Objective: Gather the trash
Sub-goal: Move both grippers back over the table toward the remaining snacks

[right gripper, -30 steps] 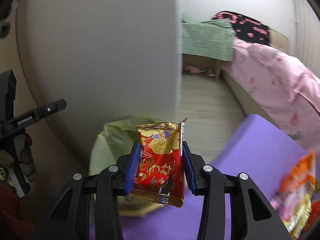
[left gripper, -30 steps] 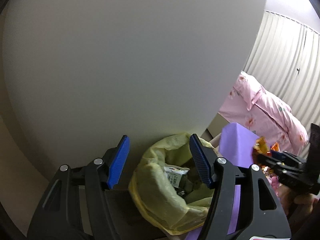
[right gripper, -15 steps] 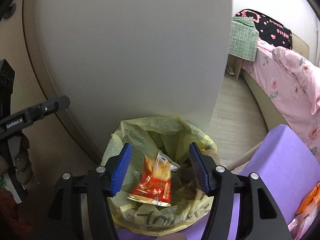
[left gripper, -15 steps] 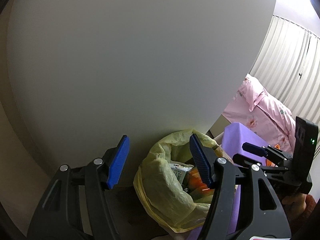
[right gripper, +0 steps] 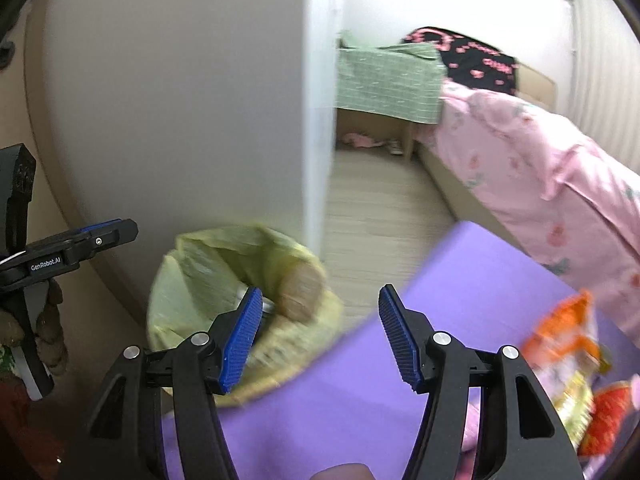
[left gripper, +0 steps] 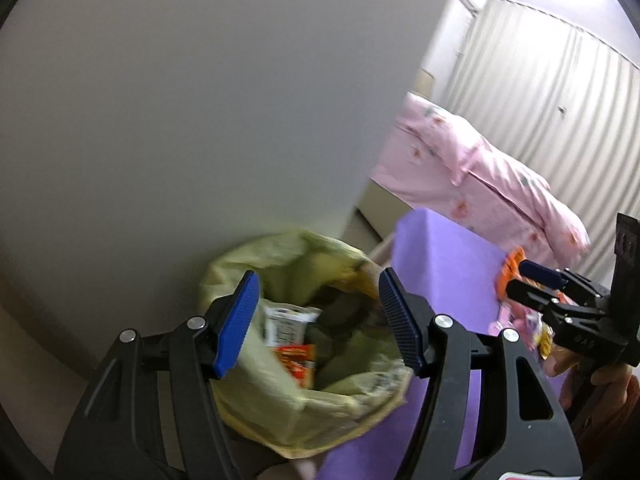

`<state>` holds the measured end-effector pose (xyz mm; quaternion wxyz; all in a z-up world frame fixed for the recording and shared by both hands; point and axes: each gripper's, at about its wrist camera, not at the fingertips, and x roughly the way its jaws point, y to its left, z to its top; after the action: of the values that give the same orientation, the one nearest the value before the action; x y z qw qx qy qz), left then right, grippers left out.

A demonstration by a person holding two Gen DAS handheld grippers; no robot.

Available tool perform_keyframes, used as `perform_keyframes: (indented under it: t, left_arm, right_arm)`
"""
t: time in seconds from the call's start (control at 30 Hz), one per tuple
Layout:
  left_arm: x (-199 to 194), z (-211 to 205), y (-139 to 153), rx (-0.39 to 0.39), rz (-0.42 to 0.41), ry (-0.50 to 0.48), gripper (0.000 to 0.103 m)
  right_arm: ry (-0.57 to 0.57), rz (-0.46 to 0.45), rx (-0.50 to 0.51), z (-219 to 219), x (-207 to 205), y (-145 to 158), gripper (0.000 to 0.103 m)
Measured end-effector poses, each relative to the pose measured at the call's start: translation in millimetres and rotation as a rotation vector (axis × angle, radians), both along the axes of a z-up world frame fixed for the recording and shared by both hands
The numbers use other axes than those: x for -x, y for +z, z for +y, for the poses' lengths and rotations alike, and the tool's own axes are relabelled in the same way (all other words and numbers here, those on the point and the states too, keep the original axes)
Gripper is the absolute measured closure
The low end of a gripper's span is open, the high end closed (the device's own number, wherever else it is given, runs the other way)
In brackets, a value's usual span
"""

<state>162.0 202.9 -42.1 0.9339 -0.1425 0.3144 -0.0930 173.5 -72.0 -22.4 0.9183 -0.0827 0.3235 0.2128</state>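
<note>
**Red wrapper binned, right gripper swings back toward the pile**

Left wrist view: the left gripper [left gripper: 318, 320] hangs over the yellow-lined trash bin [left gripper: 256, 264], its blue pads spread well apart with nothing between them. Inside the liner lie a white printed packet [left gripper: 286, 322] and a red-orange snack wrapper [left gripper: 298, 360]. The bin stands against the grey wall, touching the near corner of the purple table [left gripper: 448, 264]. At the right edge the right gripper [left gripper: 532, 284] reaches over the table toward the remaining snack packets [left gripper: 508, 270].

Right wrist view: the right gripper [right gripper: 320, 334] is wide open and empty, aimed at the table's bin-side edge, with the bin [right gripper: 192, 256] to its left. The snack packets [right gripper: 568, 344] lie at the table's right edge, near the frame border and blurred.

The step in hand looks like the return for the next piece: the right gripper must travel right, straddle one packet and close on it.

A second ago the right gripper clamped the red wrapper above the bin; half a second ago it had released it into the liner. Now it has swung away toward the table, and the left gripper has shifted to look more squarely into the bin.
</note>
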Motion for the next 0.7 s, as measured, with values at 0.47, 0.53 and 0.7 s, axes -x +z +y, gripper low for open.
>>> perform_keyframes:
  t: [0.47, 0.53, 0.7]
  left_arm:
    - [-21.4, -143.6, -12.1, -0.015, -0.016, -0.398, 0.044]
    - [-29.1, -170.5, -11.0, -0.020, -0.022, -0.467, 0.044]
    - [-68.4, -252.5, 4.5, -0.046, -0.084, -0.686, 0.044]
  right_arm:
    - [-0.400, 0.038, -0.068, -190.7, 56.2, -22.7, 0.034]
    - [-0.421, 0.032, -0.087, -212.3, 62.8, -27.3, 0.034]
    - [-0.481, 0.038, -0.002, -244.3, 69.7, -35.3, 0.034]
